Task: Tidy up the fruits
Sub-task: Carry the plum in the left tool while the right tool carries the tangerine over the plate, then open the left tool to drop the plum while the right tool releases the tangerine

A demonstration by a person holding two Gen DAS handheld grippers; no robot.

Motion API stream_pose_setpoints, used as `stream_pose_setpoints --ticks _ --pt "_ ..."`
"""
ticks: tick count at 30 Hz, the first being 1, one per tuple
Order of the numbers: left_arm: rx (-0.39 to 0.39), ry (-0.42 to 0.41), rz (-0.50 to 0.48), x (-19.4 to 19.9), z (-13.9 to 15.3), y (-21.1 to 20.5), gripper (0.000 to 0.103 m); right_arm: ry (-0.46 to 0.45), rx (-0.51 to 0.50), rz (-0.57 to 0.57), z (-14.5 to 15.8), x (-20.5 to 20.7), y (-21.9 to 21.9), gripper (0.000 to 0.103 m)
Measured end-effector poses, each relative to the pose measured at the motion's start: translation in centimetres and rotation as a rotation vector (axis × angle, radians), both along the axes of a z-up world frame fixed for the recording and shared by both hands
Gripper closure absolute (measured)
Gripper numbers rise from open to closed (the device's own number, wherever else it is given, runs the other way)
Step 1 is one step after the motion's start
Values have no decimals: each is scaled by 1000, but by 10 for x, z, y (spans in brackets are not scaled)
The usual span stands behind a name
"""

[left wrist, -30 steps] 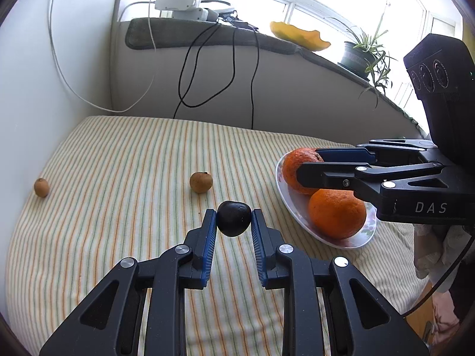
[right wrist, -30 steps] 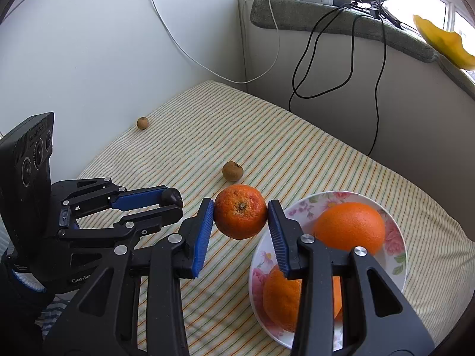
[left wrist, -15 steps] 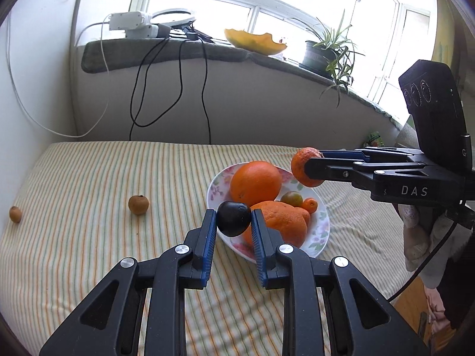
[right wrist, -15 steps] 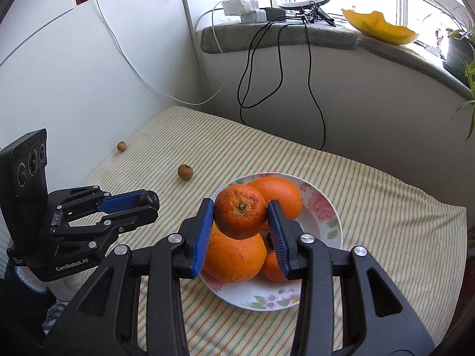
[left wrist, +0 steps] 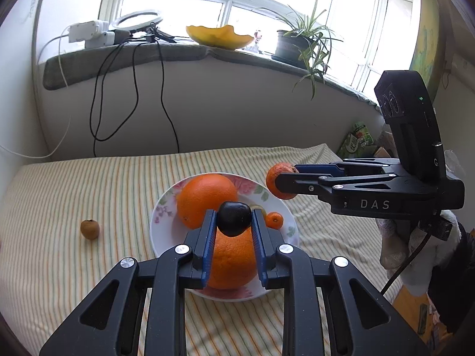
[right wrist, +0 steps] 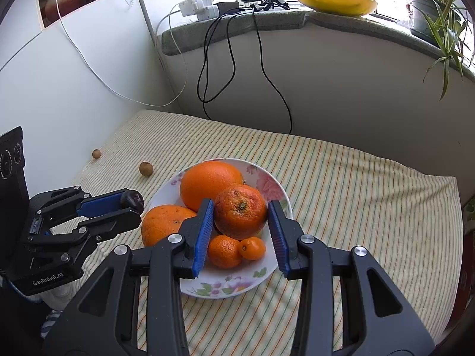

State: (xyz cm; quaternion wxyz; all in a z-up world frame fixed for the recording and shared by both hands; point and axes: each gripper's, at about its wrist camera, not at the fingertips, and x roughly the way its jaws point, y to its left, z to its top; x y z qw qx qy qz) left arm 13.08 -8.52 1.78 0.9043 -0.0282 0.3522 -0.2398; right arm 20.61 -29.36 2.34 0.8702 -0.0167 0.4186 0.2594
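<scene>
My left gripper [left wrist: 234,219] is shut on a small dark plum [left wrist: 234,218], held above the near side of a floral plate [left wrist: 161,212]. The plate holds two big oranges [left wrist: 207,198] and small tangerines [left wrist: 274,220]. My right gripper [right wrist: 241,212] is shut on a rough orange mandarin [right wrist: 240,211], hanging over the same plate [right wrist: 274,188]. In the right wrist view the left gripper [right wrist: 132,200] with the plum sits left of the plate. In the left wrist view the right gripper [left wrist: 282,181] carries the mandarin just past the plate's right rim.
Two small brown fruits [right wrist: 146,168] [right wrist: 96,153] lie on the striped cloth [right wrist: 341,184] left of the plate. Black and white cables [right wrist: 213,68] hang down the back wall. The sill holds a ring light, a yellow dish and a potted plant [left wrist: 299,44].
Both grippers have swung to the right with their fruits and now hang over or beside the plate. The brown fruits have slid toward the left in both views.
</scene>
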Motion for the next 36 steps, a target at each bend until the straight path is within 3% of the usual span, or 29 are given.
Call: stream_pose_setpoints --ticks 15,36 --pt "34 13 -37 22 -7 -31 81 57 29 -36 -27 30 -12 64" --pt "41 35 -36 31 -14 -35 80 104 68 -29 -42 49 -11 62"
